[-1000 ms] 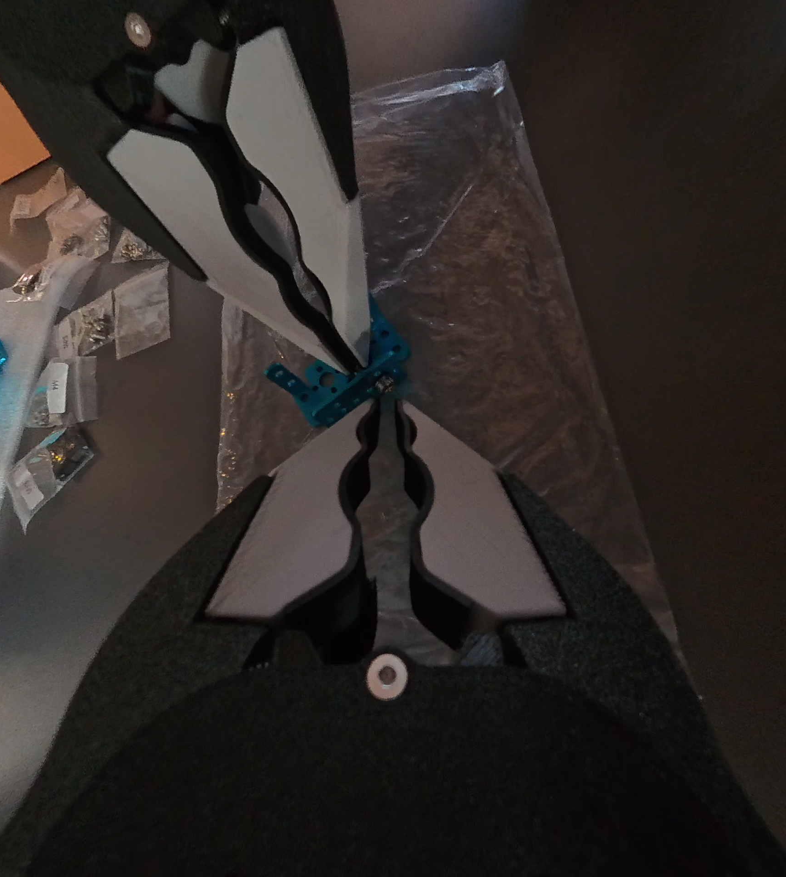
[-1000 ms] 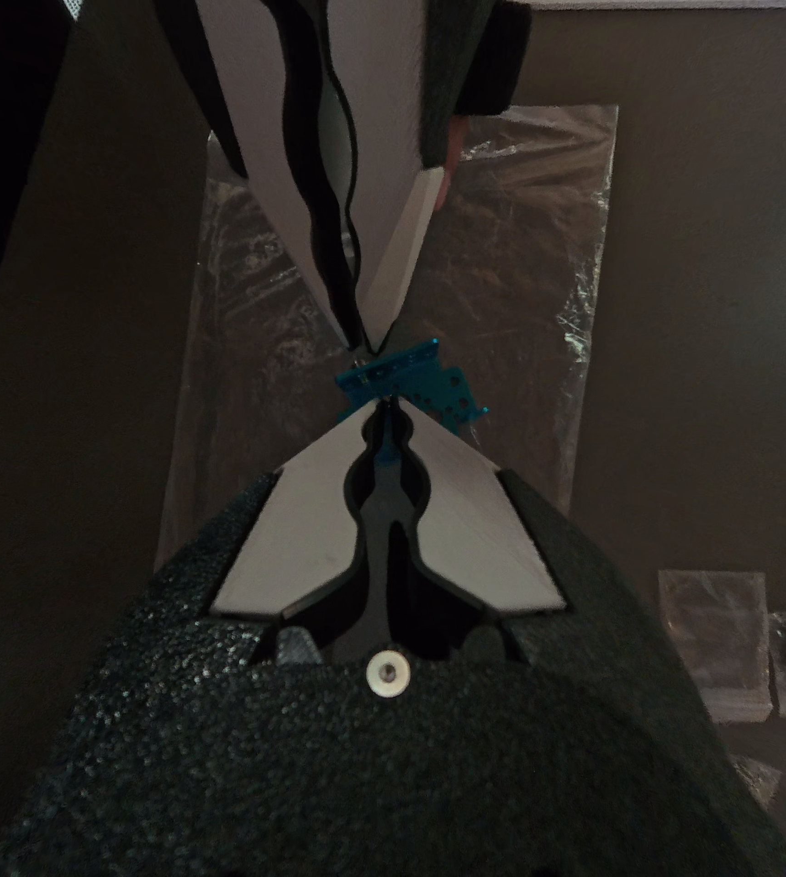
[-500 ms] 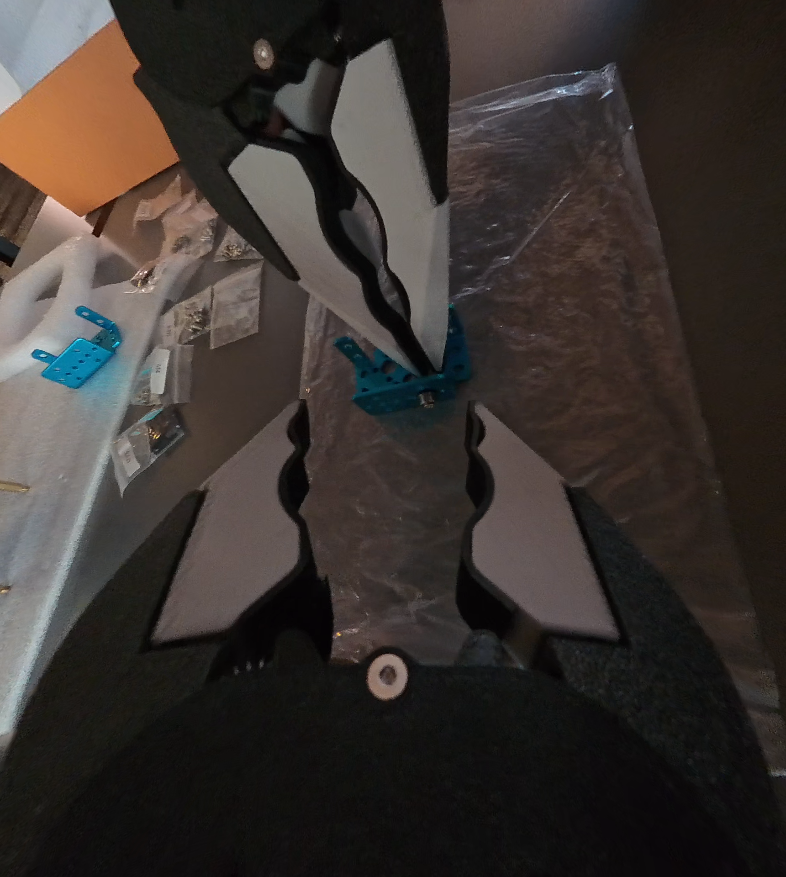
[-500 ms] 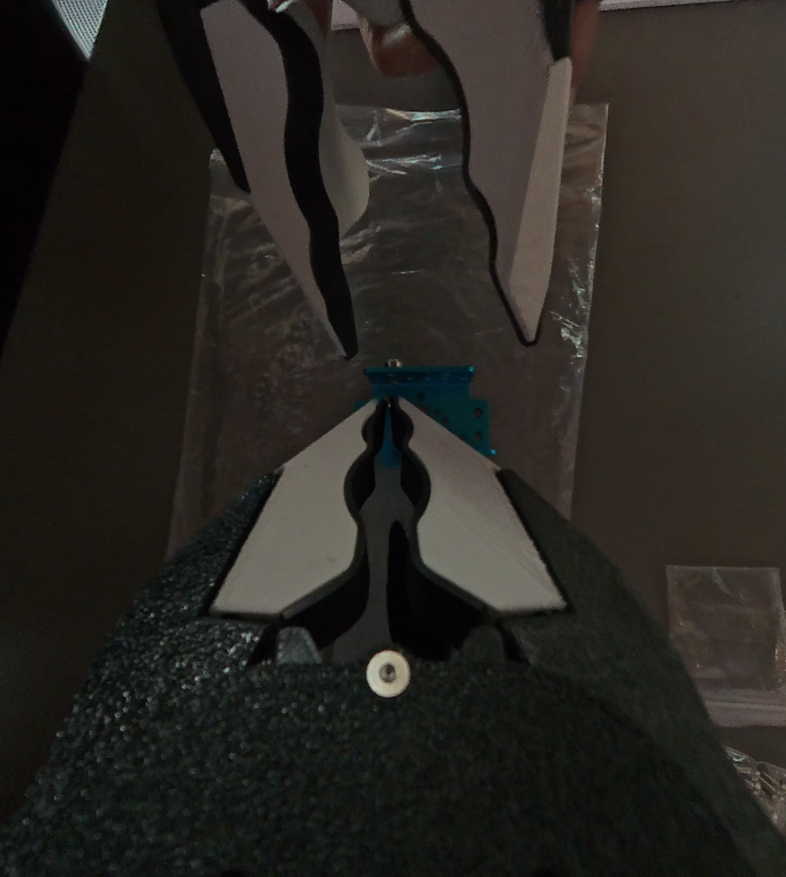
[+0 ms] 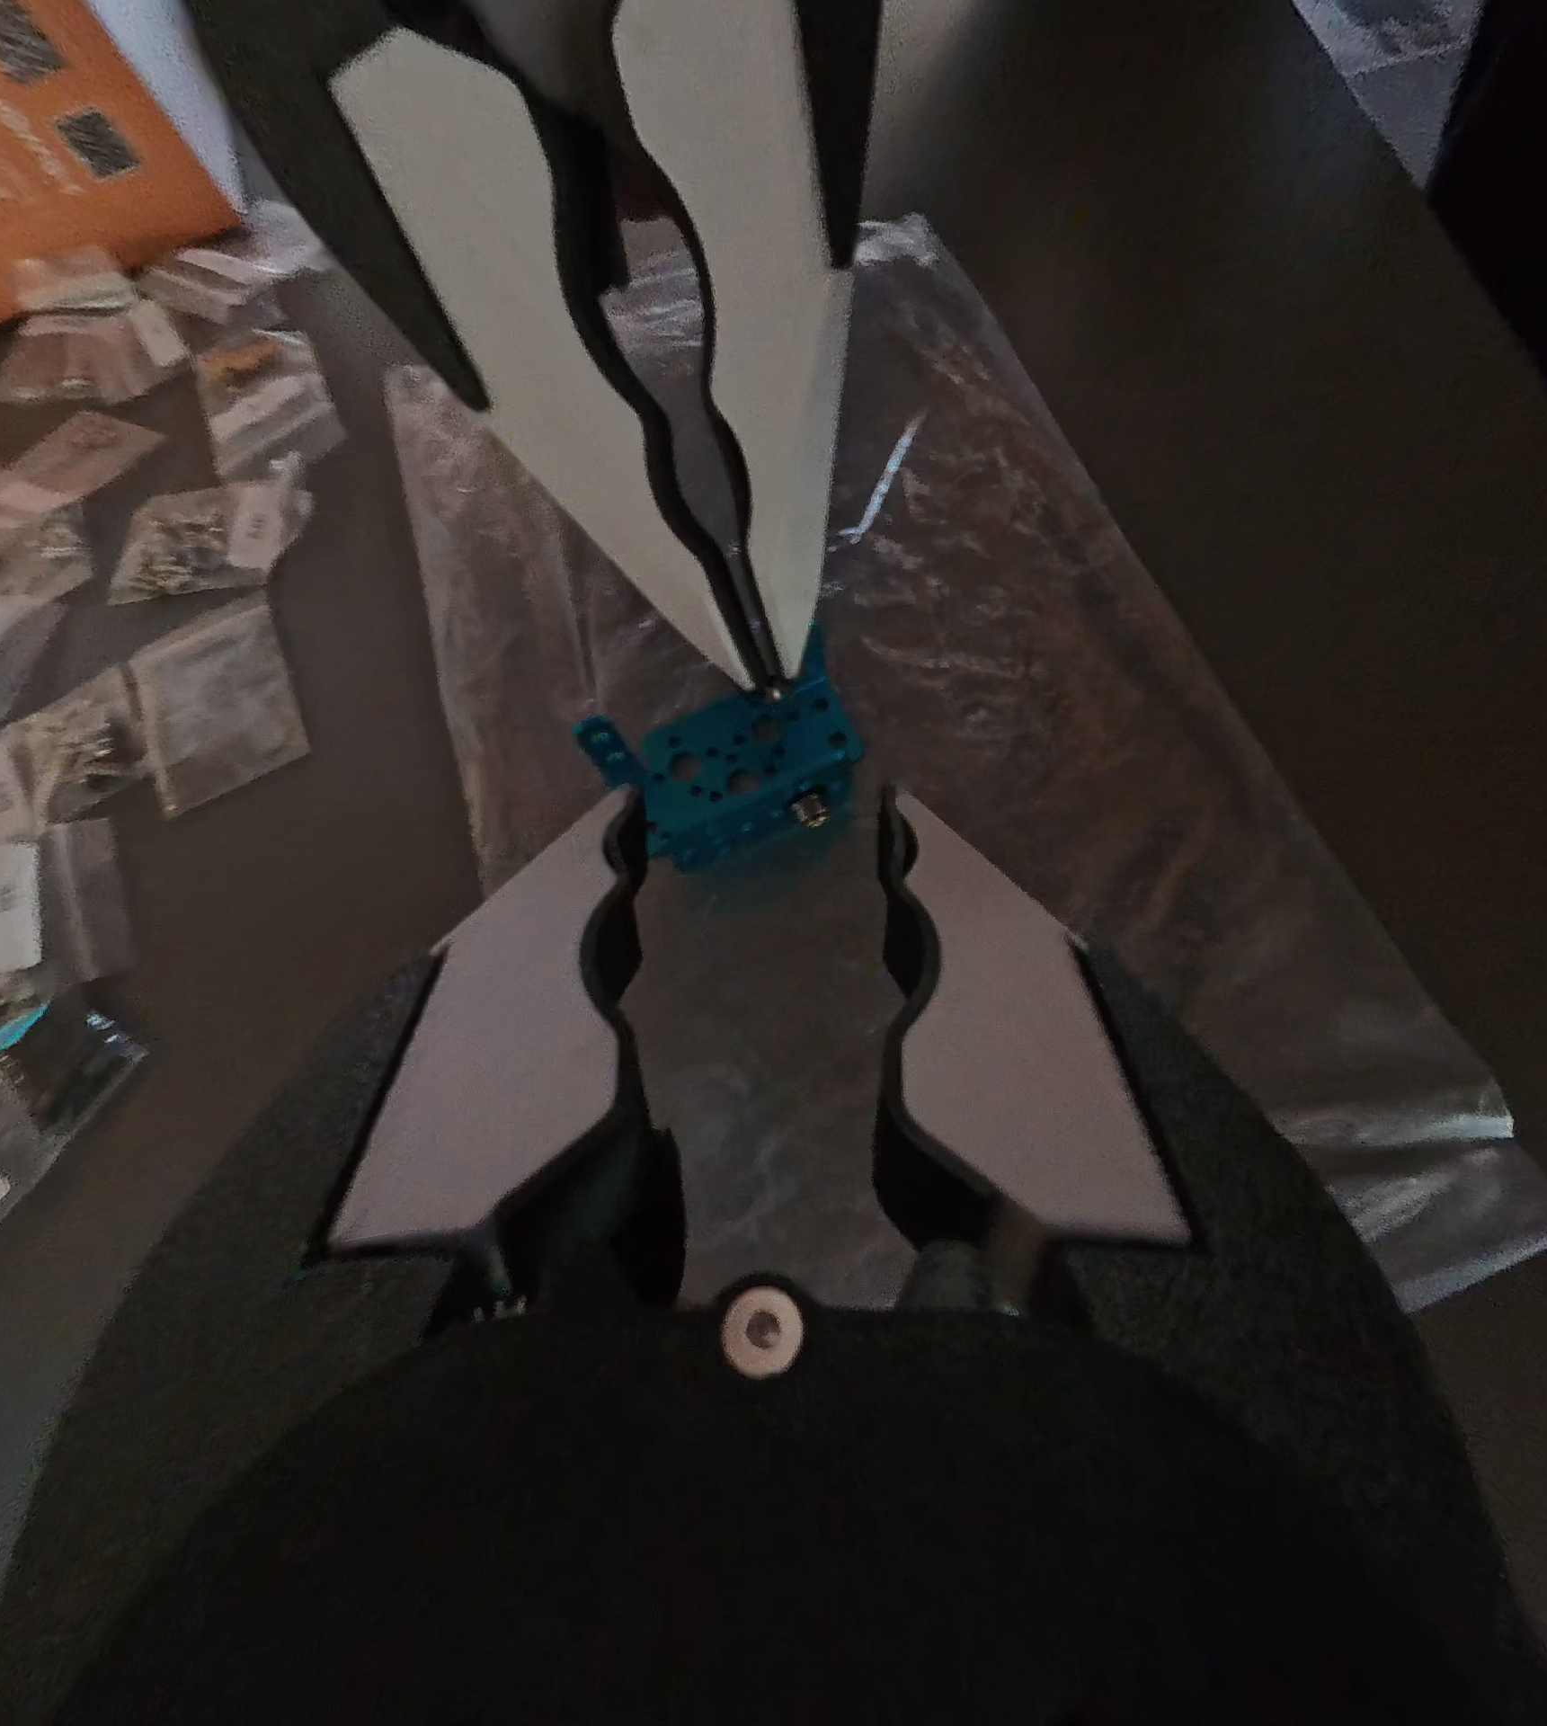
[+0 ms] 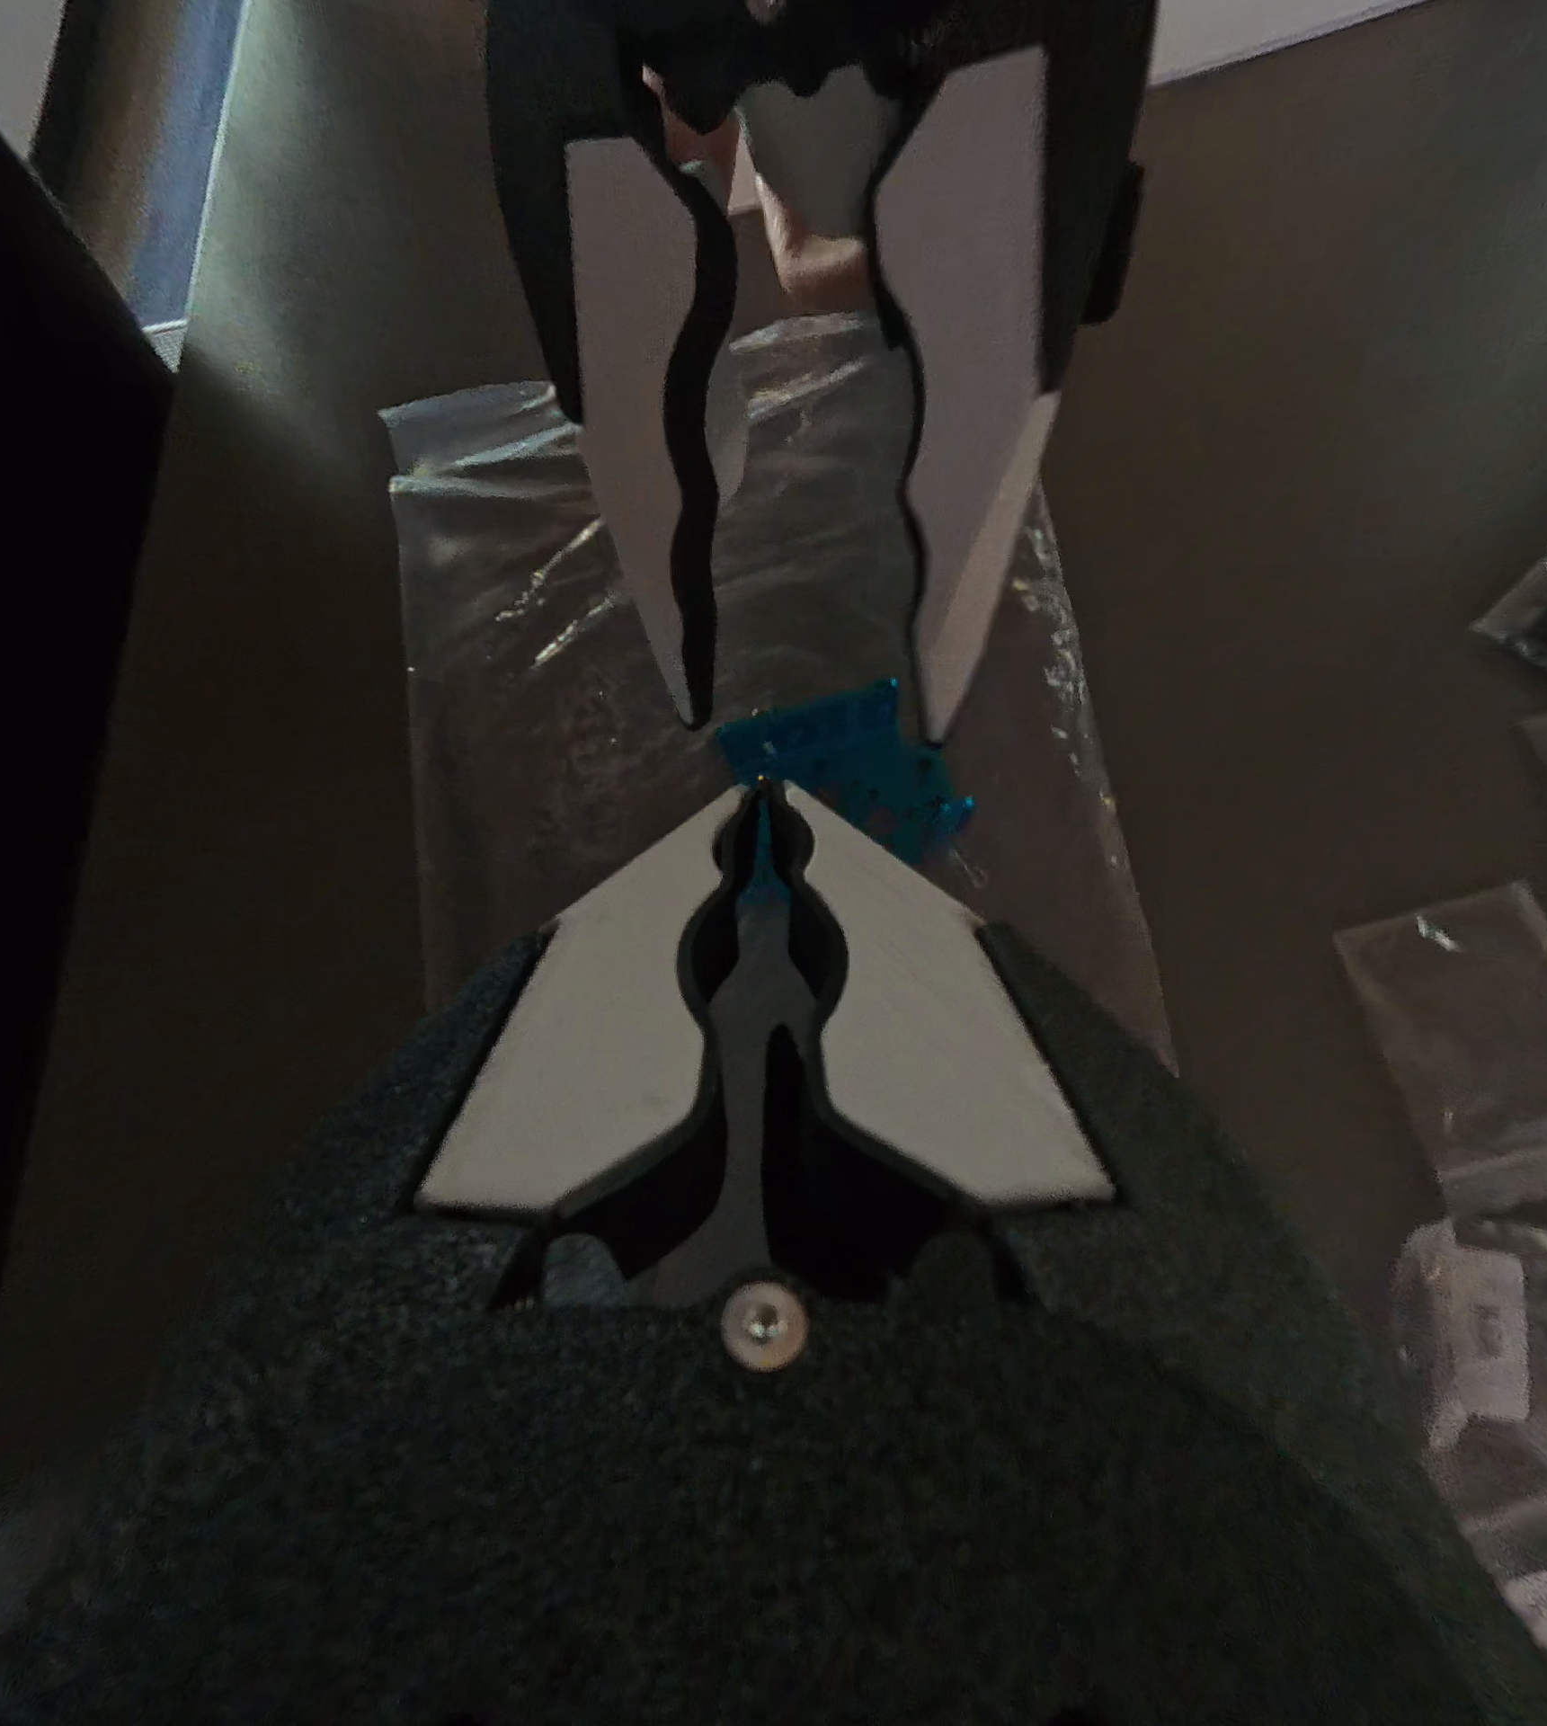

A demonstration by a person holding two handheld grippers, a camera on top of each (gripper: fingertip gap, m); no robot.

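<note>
A small blue metal bracket [image 5: 732, 794] with many holes and a screw [image 5: 809, 811] in its near side sits over a clear plastic sheet [image 5: 1077, 747]. My right gripper [image 5: 765, 677] comes down from above and is shut on the bracket's upper edge. My left gripper [image 5: 760, 808] is open, with a fingertip on each side of the bracket, and I cannot tell if they touch it. In the right wrist view my right gripper [image 6: 765, 794] pinches the bracket [image 6: 844, 738], and the open left gripper [image 6: 816, 724] straddles its far side.
Several small clear bags of hardware [image 5: 190, 542] lie left of the sheet beside an orange box [image 5: 22, 140]. More bags [image 6: 1498, 1027] lie at the right of the right wrist view. A hand [image 6: 807, 252] shows behind the left gripper. The dark table [image 5: 1311, 467] lies beyond the sheet.
My left gripper, shut at the bracket's screw, has opened, drawn back, then closed in again so that its fingers straddle the bracket. My right gripper has kept its hold, and the bracket has turned.
</note>
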